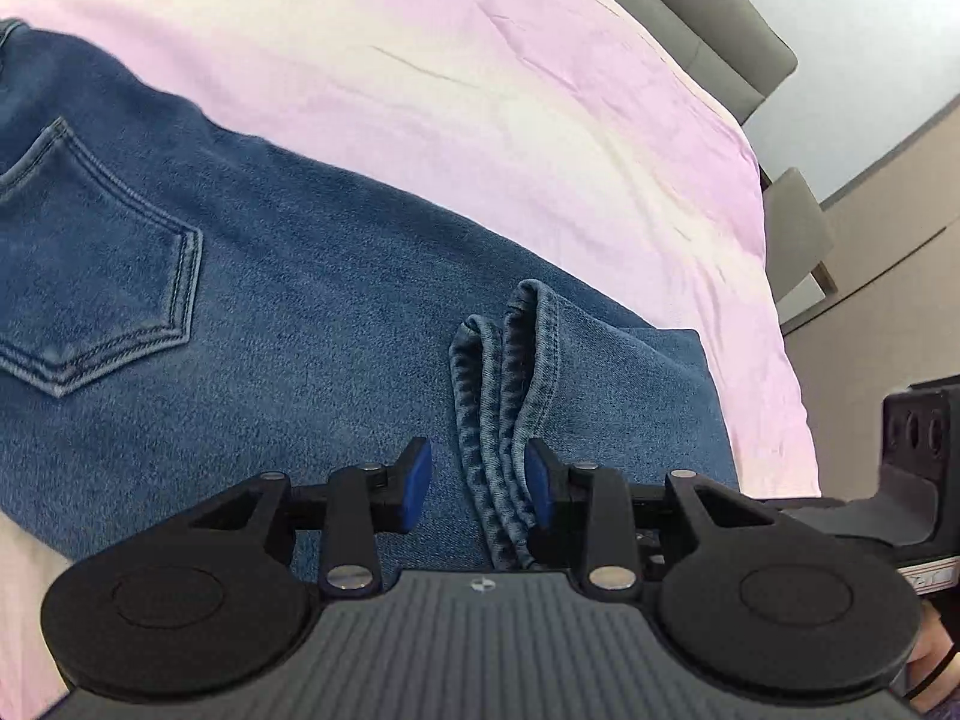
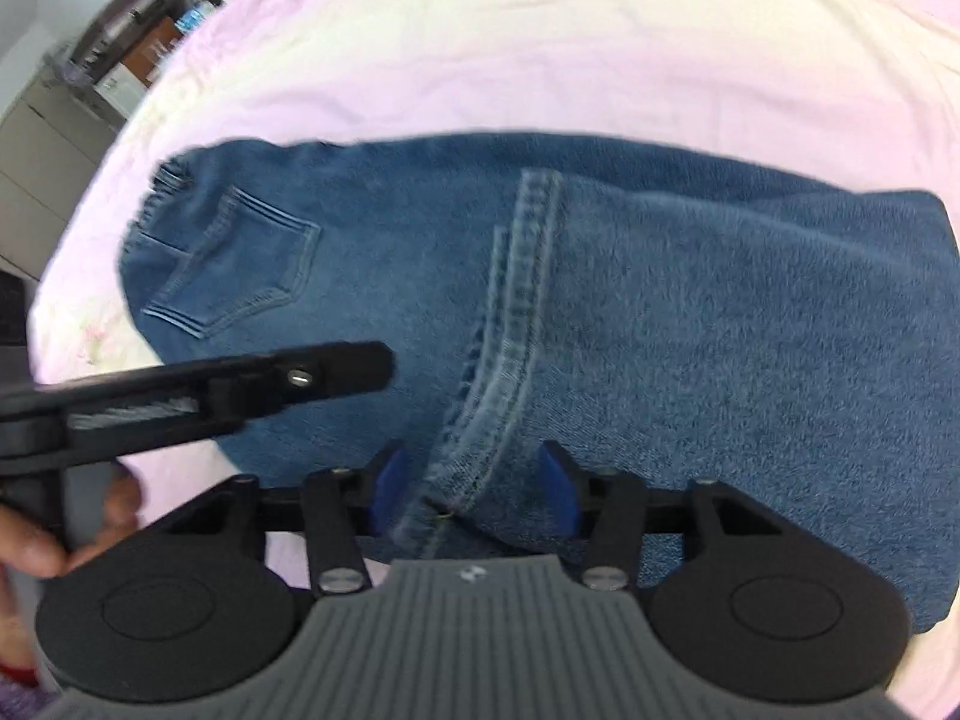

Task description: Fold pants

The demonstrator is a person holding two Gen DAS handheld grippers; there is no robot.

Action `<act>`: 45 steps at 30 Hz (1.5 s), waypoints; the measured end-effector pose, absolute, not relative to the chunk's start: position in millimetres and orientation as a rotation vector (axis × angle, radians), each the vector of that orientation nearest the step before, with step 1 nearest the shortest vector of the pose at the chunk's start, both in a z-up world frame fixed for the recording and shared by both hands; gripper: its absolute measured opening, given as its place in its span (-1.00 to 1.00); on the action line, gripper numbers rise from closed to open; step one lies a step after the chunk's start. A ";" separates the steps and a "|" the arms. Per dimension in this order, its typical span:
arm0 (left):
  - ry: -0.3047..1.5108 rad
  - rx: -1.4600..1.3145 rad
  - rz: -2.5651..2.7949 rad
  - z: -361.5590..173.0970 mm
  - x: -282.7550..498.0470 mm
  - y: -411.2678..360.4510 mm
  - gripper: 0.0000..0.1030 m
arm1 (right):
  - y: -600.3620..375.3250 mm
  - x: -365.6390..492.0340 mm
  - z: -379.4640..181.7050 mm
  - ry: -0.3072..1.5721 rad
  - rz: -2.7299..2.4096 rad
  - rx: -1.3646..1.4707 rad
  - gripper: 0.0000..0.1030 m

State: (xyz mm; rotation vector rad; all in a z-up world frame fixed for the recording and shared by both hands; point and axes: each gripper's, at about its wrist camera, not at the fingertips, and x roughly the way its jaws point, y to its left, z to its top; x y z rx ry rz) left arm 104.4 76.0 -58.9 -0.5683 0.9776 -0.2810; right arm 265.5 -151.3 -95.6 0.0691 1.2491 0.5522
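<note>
Both tongs agape — jeans lengthwise left-right

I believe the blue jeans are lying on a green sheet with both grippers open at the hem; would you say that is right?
Not quite: the sheet is pink, not green, as the right wrist view shows. The jeans do lie on it, with the left gripper and right gripper open at the hem.

One pair of blue jeans lies on one bed with a pink sheet. One back pocket shows on the jeans. Two hand-held grippers, left and right, hover over the jeans.
</note>
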 end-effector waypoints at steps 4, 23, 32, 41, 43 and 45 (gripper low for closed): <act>0.988 -0.628 -0.293 -61.0 108.9 74.8 -0.12 | -162.5 257.4 -82.6 1.214 0.606 0.101 -0.72; 1.118 -0.583 -0.263 -97.1 136.2 41.5 0.16 | -120.5 222.5 -120.5 1.321 0.764 0.018 -1.00; 1.137 -0.485 -0.335 -94.8 139.1 25.7 0.34 | -173.7 220.2 -84.7 1.272 0.739 -0.067 -1.00; 0.976 -0.323 -0.282 -69.5 114.2 10.3 -0.63 | -227.9 213.1 -62.7 1.204 0.620 -0.180 -1.00; 0.898 -0.295 -0.292 -54.9 106.1 4.0 -0.67 | -241.9 211.2 -58.5 1.187 0.577 -0.171 -1.00; 0.834 -0.276 -0.309 -37.2 102.2 -1.8 -0.68 | -267.2 207.2 -53.3 1.179 0.530 -0.144 -1.00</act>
